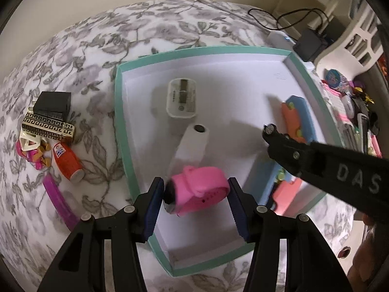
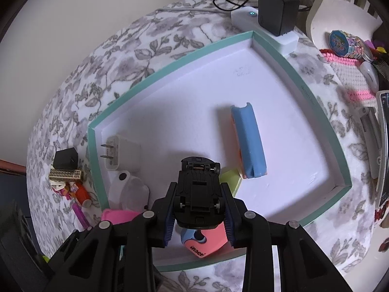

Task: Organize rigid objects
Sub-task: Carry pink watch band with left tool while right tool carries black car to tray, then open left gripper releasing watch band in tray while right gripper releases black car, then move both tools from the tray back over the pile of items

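Observation:
A teal-rimmed white tray [image 1: 120, 102] lies on the floral bedspread; it also shows in the right wrist view [image 2: 97, 170]. In it lie a white charger [image 1: 182, 98], a white cylinder [image 1: 192, 143], a pink watch [image 1: 197, 189] and a blue-and-orange case [image 2: 248, 141]. My left gripper [image 1: 193, 209] is open, its fingers either side of the pink watch, which lies in the tray. My right gripper [image 2: 199, 209] is shut on a black toy car [image 2: 198, 194], held underside up over the tray's near edge, above a pink and blue sharpener [image 2: 201, 243].
Left of the tray lie a black cube [image 1: 53, 102], a gold patterned box [image 1: 46, 126], a red bottle [image 1: 68, 163], a pink strip [image 1: 60, 204] and small toys. A power strip with adapter [image 2: 277, 7] sits behind. Cluttered items [image 2: 352, 56] lie right.

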`<move>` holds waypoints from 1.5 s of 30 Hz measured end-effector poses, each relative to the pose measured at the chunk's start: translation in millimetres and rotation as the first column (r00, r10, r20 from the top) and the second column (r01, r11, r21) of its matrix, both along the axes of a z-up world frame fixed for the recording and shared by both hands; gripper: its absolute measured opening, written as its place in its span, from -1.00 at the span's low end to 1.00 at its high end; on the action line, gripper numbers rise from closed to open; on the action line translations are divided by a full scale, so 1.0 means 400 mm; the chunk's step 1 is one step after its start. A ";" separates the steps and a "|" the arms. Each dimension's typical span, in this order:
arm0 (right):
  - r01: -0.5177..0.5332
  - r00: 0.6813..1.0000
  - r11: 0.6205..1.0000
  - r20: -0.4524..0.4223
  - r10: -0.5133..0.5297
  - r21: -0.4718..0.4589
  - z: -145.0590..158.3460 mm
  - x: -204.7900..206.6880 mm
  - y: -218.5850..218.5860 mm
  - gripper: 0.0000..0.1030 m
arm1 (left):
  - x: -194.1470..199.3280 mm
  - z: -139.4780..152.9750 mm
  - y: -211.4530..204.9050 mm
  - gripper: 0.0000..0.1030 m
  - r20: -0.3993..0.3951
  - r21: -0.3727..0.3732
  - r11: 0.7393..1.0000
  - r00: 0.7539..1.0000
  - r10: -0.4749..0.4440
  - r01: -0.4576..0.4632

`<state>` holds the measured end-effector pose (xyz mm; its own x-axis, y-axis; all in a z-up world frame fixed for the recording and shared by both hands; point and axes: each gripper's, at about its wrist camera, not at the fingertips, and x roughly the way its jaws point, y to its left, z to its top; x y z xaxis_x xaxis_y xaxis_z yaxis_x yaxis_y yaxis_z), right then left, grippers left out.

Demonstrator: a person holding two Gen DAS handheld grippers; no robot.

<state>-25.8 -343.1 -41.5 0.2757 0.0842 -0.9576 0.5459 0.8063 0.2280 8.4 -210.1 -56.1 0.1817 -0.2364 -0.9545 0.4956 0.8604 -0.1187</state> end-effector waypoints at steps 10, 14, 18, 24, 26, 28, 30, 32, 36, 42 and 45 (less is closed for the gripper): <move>-0.002 1.000 1.000 -0.014 0.002 0.019 -0.015 0.001 -0.001 -0.30 | 0.011 -0.031 0.001 0.06 -0.018 0.019 1.000 1.000 0.020 -0.020; -0.003 1.000 1.000 -0.006 0.003 0.014 -0.005 0.001 -0.002 -0.29 | 0.011 -0.028 -0.003 0.06 -0.018 0.010 1.000 1.000 0.017 -0.017; -0.006 1.000 1.000 0.000 0.006 0.011 0.006 0.000 -0.002 -0.29 | 0.012 -0.008 0.001 0.24 -0.006 -0.004 1.000 1.000 0.017 -0.017; -0.018 0.999 1.000 0.039 0.019 -0.026 0.059 -0.004 0.002 -0.04 | 0.007 0.026 0.005 0.27 0.013 -0.034 0.999 1.000 0.016 -0.016; -0.012 0.998 0.999 0.059 0.015 -0.043 0.080 -0.008 0.002 0.06 | 0.007 0.039 0.011 0.29 0.022 -0.047 0.999 1.000 0.019 -0.018; -0.007 0.997 0.998 0.081 0.012 -0.056 0.103 -0.013 0.000 0.07 | 0.006 0.049 0.017 0.41 0.030 -0.058 0.998 0.999 0.028 -0.026; -0.002 0.994 0.998 0.105 0.009 -0.065 0.122 -0.018 -0.001 0.07 | 0.007 0.060 0.027 0.61 0.038 -0.073 0.997 0.998 0.041 -0.038; 0.005 0.992 0.997 0.122 0.004 -0.072 0.135 -0.021 -0.003 0.12 | 0.011 0.074 0.035 0.61 0.043 -0.087 0.995 0.997 0.057 -0.054; 0.022 0.987 0.995 0.161 -0.006 -0.096 0.163 -0.029 -0.006 0.22 | 0.024 0.092 0.061 0.66 0.053 -0.108 0.990 0.993 0.102 -0.095; 0.011 0.982 0.989 0.189 0.017 -0.146 0.181 -0.023 0.012 0.45 | 0.061 0.120 0.134 0.72 0.075 -0.130 0.969 0.972 0.221 -0.210; -0.020 0.979 0.986 0.199 0.053 -0.165 0.186 -0.015 0.031 0.51 | 0.079 0.136 0.182 0.72 0.074 -0.162 0.947 0.954 0.292 -0.277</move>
<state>-31.8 -330.9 32.8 0.4642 -0.0528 -0.8842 0.4710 0.8601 0.1959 40.0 -137.3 -1.8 0.3508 -0.2986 -0.8876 0.2481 0.9436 -0.2194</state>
